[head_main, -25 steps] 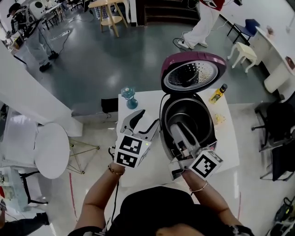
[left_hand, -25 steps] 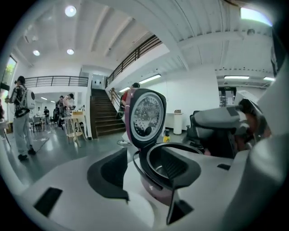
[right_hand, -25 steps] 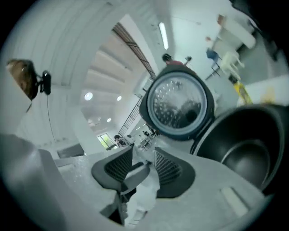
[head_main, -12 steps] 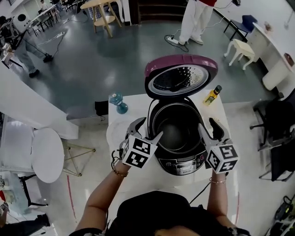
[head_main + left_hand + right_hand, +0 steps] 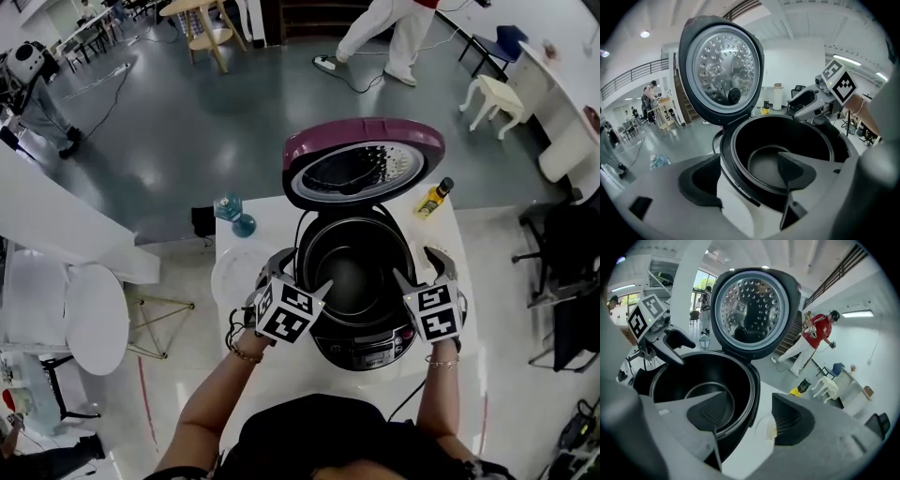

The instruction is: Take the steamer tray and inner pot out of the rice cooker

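The rice cooker (image 5: pixel 361 342) stands on a white table (image 5: pixel 281 361) with its maroon lid (image 5: pixel 361 164) swung up. Its dark inner pot (image 5: pixel 354 272) sits inside and looks bare. My left gripper (image 5: pixel 302 270) straddles the pot's left rim (image 5: pixel 740 164): one finger inside, one outside. Its jaws have just been opening and do not press on the rim. My right gripper (image 5: pixel 415 264) straddles the right rim (image 5: pixel 752 385) the same way, its jaws also just opened, pads apart from the rim. A pale round tray-like thing (image 5: pixel 239 272) lies left of the cooker.
A blue glass object (image 5: pixel 234 211) stands at the table's far left corner and a yellow bottle (image 5: pixel 433 197) at its far right. A round white stool (image 5: pixel 94 319) is on the floor to the left. A person in white trousers (image 5: pixel 375 28) walks far behind.
My right gripper left the pot's inside, rolled and moved to the right rim. My left gripper came down onto the left rim. Both jaws stand wider than before.
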`<move>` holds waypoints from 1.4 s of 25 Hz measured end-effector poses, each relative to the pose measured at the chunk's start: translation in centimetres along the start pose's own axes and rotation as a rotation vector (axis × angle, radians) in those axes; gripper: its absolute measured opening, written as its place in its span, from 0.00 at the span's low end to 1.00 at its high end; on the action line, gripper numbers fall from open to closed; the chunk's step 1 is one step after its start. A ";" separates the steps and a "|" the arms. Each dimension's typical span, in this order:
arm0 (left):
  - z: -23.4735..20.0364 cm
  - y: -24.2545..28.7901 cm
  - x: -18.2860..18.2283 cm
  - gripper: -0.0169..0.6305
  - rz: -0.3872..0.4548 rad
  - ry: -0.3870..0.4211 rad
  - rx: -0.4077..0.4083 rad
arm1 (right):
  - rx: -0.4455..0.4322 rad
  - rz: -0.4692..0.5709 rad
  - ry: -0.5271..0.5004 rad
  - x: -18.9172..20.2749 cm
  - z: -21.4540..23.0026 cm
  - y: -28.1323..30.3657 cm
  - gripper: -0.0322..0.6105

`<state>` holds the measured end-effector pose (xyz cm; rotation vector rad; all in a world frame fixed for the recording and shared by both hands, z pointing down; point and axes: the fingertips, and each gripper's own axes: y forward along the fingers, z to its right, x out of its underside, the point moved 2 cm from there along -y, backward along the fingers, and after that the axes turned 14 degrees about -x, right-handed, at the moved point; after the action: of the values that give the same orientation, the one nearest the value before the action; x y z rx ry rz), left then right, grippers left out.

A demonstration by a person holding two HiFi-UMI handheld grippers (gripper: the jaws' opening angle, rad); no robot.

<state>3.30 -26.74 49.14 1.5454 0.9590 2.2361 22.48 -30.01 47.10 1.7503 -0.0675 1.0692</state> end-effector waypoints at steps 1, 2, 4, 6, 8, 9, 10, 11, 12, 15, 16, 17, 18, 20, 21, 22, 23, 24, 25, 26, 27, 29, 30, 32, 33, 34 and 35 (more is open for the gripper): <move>0.1 0.3 0.1 0.59 -0.019 0.014 -0.003 | -0.001 -0.030 -0.006 0.1 0.1 0.4 0.50; 0.2 0.7 0.3 0.59 -0.039 0.032 -0.010 | 0.002 -0.066 -0.018 0.3 0.2 0.8 0.50; 0.3 1.5 0.8 0.59 -0.082 0.076 -0.037 | 0.021 -0.145 -0.051 0.6 0.5 1.8 0.52; 0.2 2.5 1.3 0.59 -0.121 0.118 -0.076 | 0.036 -0.217 -0.090 1.1 0.9 3.2 0.53; -0.1 3.2 1.5 0.59 -0.149 0.135 -0.108 | 0.041 -0.287 -0.132 1.9 1.3 4.9 0.53; -0.2 3.5 1.5 0.59 -0.155 0.136 -0.119 | 0.042 -0.321 -0.148 2.3 1.4 5.6 0.53; -0.3 3.8 1.5 0.59 -0.157 0.136 -0.127 | 0.040 -0.347 -0.154 2.7 1.6 6.2 0.53; -0.4 4.0 1.4 0.59 -0.156 0.136 -0.137 | 0.039 -0.355 -0.145 2.9 1.9 6.5 0.53; -0.5 4.2 1.4 0.59 -0.155 0.139 -0.150 | 0.036 -0.345 -0.122 2.9 2.1 6.7 0.53; -1.0 4.4 1.4 0.57 -0.152 0.148 -0.190 | 0.038 -0.302 -0.082 2.4 2.5 6.9 0.52; -1.0 4.4 1.4 0.56 -0.152 0.149 -0.198 | 0.046 -0.294 -0.090 2.3 2.5 6.8 0.50; -1.0 4.4 1.4 0.54 -0.154 0.148 -0.204 | 0.055 -0.283 -0.101 2.1 2.4 6.6 0.46; -1.1 4.4 1.4 0.54 -0.159 0.150 -0.210 | 0.061 -0.267 -0.111 1.8 2.2 6.4 0.43; -1.0 4.3 1.5 0.53 -0.177 0.162 -0.225 | 0.068 -0.217 -0.118 1.1 2.1 5.7 0.37; -1.0 4.2 1.6 0.53 -0.185 0.168 -0.233 | 0.068 -0.191 -0.117 0.7 2.0 5.3 0.34; -1.1 4.2 1.6 0.52 -0.189 0.172 -0.241 | 0.066 -0.168 -0.119 0.3 1.9 5.0 0.32; -1.2 4.2 1.5 0.52 -0.190 0.170 -0.247 | 0.064 -0.151 -0.124 0.0 1.9 4.9 0.30; -1.3 4.2 1.5 0.52 -0.190 0.164 -0.251 | 0.063 -0.136 -0.130 -0.2 1.8 4.8 0.28; -1.4 4.2 1.5 0.52 -0.190 0.156 -0.253 | 0.061 -0.120 -0.136 -0.4 1.7 4.7 0.27; -1.4 4.2 1.6 0.52 -0.190 0.144 -0.253 | 0.057 -0.102 -0.139 -0.5 1.6 4.5 0.25; -1.5 4.1 1.6 0.52 -0.191 0.130 -0.251 | 0.049 -0.081 -0.135 -0.7 1.5 4.3 0.23; -1.7 3.9 1.6 0.52 -0.194 0.093 -0.240 | 0.028 -0.032 -0.110 -1.2 1.4 3.7 0.21; -1.8 3.7 1.6 0.52 -0.195 0.073 -0.233 | 0.019 -0.006 -0.093 -1.5 1.4 3.4 0.21; -2.0 3.3 1.3 0.52 -0.194 0.036 -0.219 | 0.003 0.049 -0.062 -2.2 1.3 2.6 0.19; -2.1 3.1 1.2 0.52 -0.191 0.019 -0.212 | -0.004 0.080 -0.045 -2.5 1.3 2.3 0.18; -2.1 2.9 1.1 0.52 -0.186 -0.001 -0.205 | -0.009 0.116 -0.022 -2.8 1.3 1.9 0.18; -2.1 2.6 1.0 0.51 -0.179 -0.025 -0.197 | -0.015 0.156 0.008 -3.1 1.4 1.5 0.16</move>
<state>1.36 -28.94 51.06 1.3441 0.8083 2.1116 20.73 -33.12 45.97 1.7493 -0.2099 1.1853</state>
